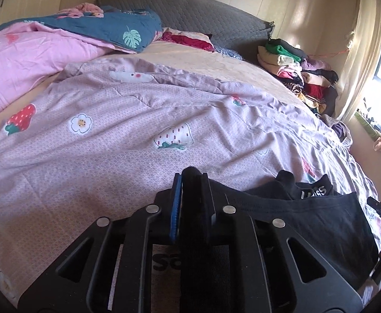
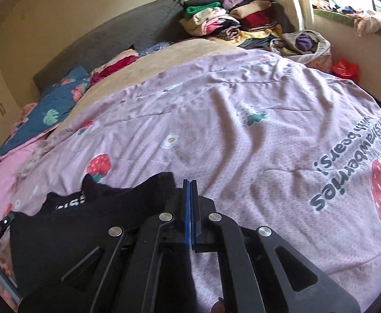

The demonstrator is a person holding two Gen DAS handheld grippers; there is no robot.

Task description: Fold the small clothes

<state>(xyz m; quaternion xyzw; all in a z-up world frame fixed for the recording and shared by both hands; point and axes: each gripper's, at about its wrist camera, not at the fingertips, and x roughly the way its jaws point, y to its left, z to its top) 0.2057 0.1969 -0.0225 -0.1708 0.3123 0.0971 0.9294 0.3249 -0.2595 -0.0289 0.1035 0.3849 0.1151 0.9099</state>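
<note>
The left tongs [image 1: 191, 182] are clamped on an edge of the black underwear [image 1: 321, 221], which stretches toward the right tongs [image 2: 190, 186]. Those are pressed together on the garment's other edge, it seems (the cloth there is barely visible). The underwear hangs low over the strawberry-print quilt [image 2: 242, 143] on the bed, white lettering on its waistband [image 2: 70, 202].

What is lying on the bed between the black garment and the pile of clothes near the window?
Only the wrinkled pink strawberry-print cover lies between the black garment and the pile of folded clothes; the right wrist view shows this stretch.
</note>
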